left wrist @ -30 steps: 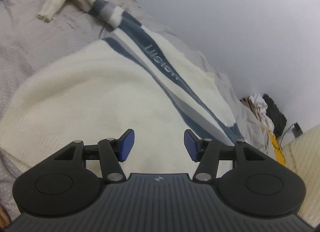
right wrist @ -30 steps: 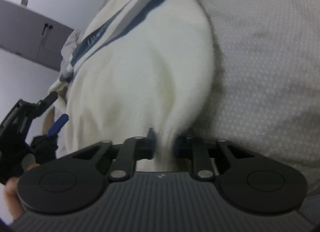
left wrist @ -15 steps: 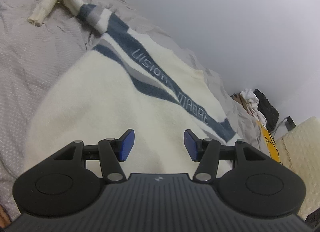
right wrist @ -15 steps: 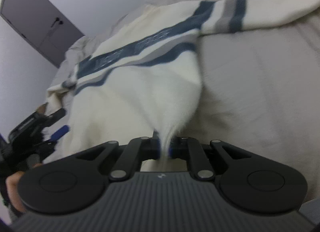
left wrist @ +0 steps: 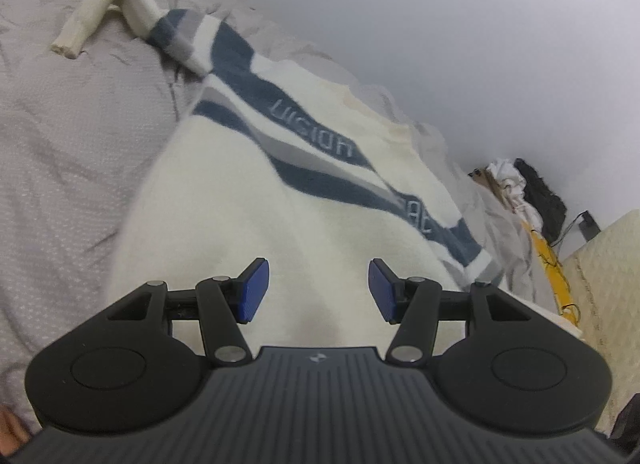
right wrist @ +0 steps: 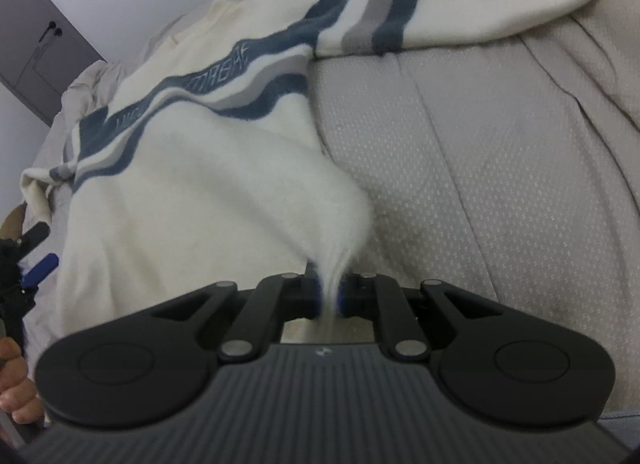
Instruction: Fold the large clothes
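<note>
A cream sweater [left wrist: 248, 204] with blue and grey chest stripes lies face up on a grey bed. It also shows in the right wrist view [right wrist: 208, 184]. Its one sleeve [left wrist: 120, 20] is bent at the far left; the other sleeve [right wrist: 480, 4] stretches out to the right. My left gripper [left wrist: 316, 296] is open and empty just above the sweater's lower body. My right gripper [right wrist: 330, 296] is shut on the sweater's bottom hem corner, which is pulled up into a peak. The left gripper also shows at the left edge of the right wrist view [right wrist: 36, 264].
The grey quilted bedspread [right wrist: 480, 164] covers the bed under the sweater. A pile of clothes and a yellow item [left wrist: 528, 200] sit at the far bed end by a white wall. A dark door [right wrist: 36, 44] stands behind. A cream mattress edge [left wrist: 600, 264] is at the right.
My right gripper has pulled the hem corner back and down, so the sweater lies flatter and its right sleeve has come into view. My left gripper stayed open and shifted slightly over the body.
</note>
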The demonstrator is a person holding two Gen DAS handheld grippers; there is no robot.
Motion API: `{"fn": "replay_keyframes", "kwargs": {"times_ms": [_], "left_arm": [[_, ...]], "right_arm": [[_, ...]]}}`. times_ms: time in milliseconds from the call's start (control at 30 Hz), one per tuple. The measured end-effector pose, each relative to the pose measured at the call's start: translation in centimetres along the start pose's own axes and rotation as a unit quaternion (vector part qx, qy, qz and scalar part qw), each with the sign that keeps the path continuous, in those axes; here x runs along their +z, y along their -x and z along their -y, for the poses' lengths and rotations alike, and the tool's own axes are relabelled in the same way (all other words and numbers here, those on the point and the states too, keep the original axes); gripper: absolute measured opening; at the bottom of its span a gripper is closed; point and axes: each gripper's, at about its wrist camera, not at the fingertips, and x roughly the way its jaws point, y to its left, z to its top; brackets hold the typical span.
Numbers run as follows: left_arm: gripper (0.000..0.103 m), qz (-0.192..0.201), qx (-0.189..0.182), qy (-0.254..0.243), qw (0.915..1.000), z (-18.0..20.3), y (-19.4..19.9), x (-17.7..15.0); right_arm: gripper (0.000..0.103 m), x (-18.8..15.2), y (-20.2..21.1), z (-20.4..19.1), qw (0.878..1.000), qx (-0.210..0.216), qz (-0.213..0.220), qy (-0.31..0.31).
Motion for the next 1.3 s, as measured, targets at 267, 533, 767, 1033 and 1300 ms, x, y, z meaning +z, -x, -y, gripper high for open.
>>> {"fn": "replay_keyframes", "kwargs": {"times_ms": [267, 533, 767, 1033, 1300], "left_arm": [[0.062, -0.019, 0.068, -0.066, 0.9953, -2.6, 2.1, 2.2], [0.062, -0.082, 0.102, 0.05, 0.9901, -9.3, 3.0, 3.7], [0.062, -0.133, 0.127, 0.111, 0.9766, -11.8, 1.3, 3.4], [0.061, -0.185, 0.069, 0.144, 0.9695, -10.8, 0.7, 1.0], [0.017, -0.197, 0.089, 0.082, 0.973, -7.9, 1.5, -0.8]], "right_arm": [[0.011, 0.0, 0.4, 0.8, 1.0, 0.023, -0.003, -0.001], [0.011, 0.0, 0.0, 1.2, 0.999, 0.039, -0.007, -0.001], [0.011, -0.1, 0.1, 1.7, 0.999, 0.053, -0.006, -0.007], [0.012, 0.0, -0.3, 2.0, 0.998, 0.061, -0.005, -0.01], [0.011, -0.2, 0.8, 1.5, 0.997, 0.072, 0.004, 0.001]]}}
